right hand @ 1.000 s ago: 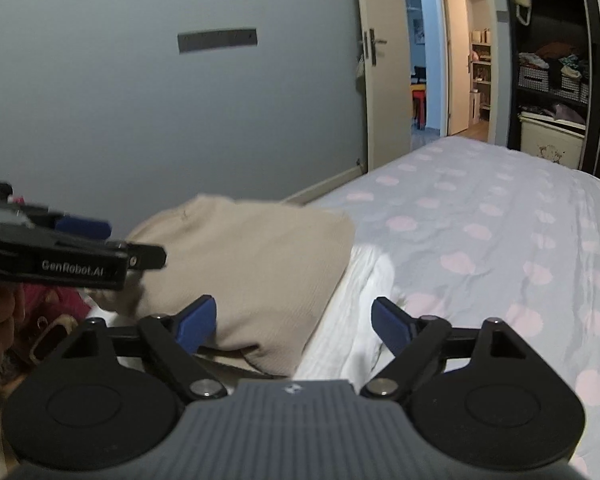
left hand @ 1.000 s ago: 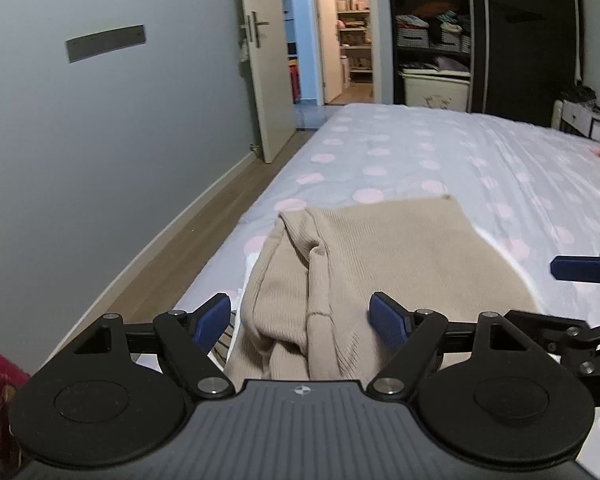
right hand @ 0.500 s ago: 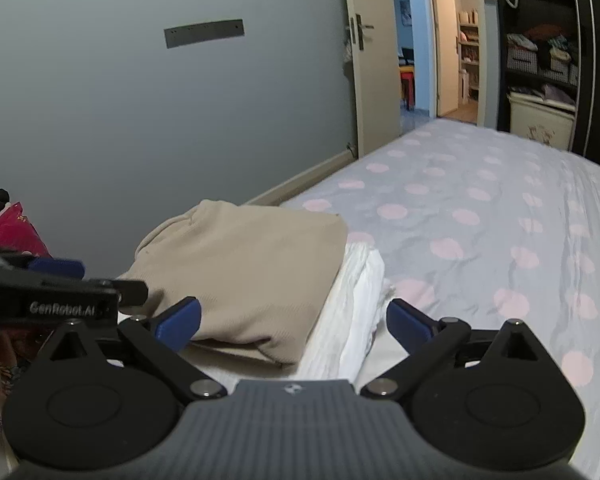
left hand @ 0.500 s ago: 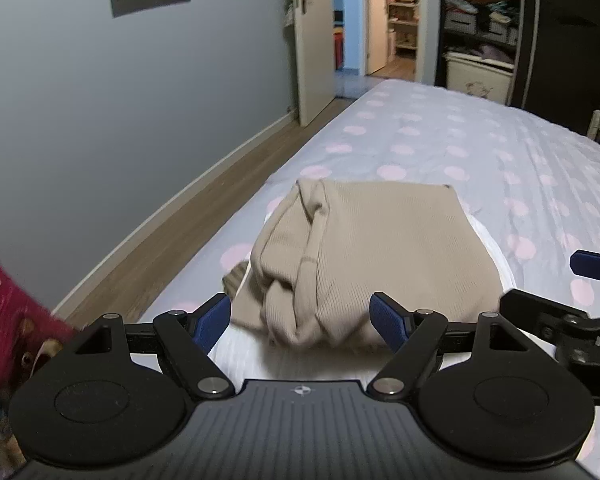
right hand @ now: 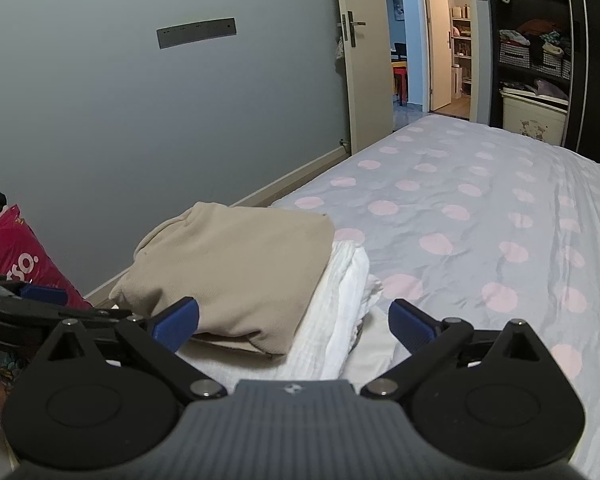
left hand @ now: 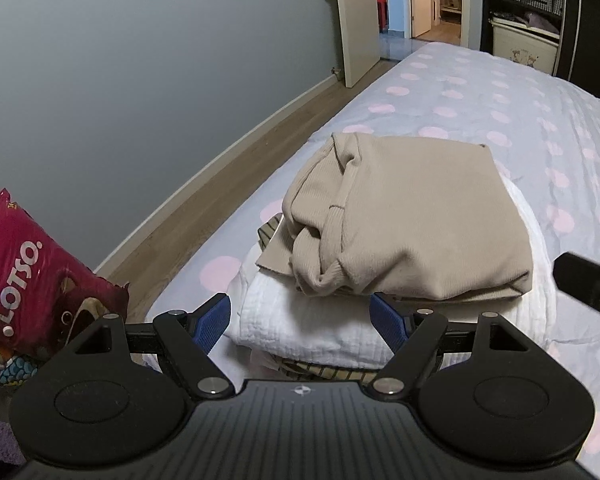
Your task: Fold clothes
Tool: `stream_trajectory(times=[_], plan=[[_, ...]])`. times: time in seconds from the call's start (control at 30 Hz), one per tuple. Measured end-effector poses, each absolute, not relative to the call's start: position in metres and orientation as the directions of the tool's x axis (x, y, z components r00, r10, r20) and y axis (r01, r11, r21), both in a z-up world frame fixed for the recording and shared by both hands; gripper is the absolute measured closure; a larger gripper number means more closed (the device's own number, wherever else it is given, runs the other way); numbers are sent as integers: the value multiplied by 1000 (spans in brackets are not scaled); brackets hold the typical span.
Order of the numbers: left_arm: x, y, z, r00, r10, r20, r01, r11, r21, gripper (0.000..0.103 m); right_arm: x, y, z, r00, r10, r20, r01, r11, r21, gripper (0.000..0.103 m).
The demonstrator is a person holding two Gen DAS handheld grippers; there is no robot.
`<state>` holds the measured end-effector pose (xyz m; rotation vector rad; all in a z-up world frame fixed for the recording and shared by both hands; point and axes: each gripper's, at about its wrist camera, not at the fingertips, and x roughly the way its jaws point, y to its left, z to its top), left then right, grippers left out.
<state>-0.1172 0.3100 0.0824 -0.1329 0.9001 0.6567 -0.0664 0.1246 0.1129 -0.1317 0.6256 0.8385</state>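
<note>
A folded beige knit garment (left hand: 412, 216) lies on top of a folded white garment (left hand: 312, 320), with a striped piece under them, stacked at the near left corner of the bed. The stack also shows in the right wrist view: the beige one (right hand: 236, 268), the white one (right hand: 340, 300). My left gripper (left hand: 302, 322) is open and empty, just in front of the stack. My right gripper (right hand: 292, 322) is open and empty, at the stack's right side. The left gripper shows at the left edge of the right wrist view (right hand: 32, 304).
The bed (right hand: 480, 216) has a grey sheet with pink dots and stretches away to the right. A pink LOTSO bag (left hand: 32, 272) sits at the left beside the bed. A grey wall, wooden floor strip (left hand: 204, 196), open door and wardrobe shelves lie beyond.
Both grippers have pulled back and up from the stack, so the white garment beneath the beige one now shows. Both grippers stay open. The stack has not moved.
</note>
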Motion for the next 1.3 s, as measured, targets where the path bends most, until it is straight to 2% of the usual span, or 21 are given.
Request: stream_trajectory(times=[0.27, 1.3], plan=[[-123, 301, 90, 461, 483, -744, -573, 802, 166, 27, -58, 119, 118, 490, 666, -563, -719, 673, 171, 1], [-125, 299, 93, 487, 476, -733, -558, 815, 158, 27, -61, 130, 104, 470, 644, -603, -738, 662, 131, 1]])
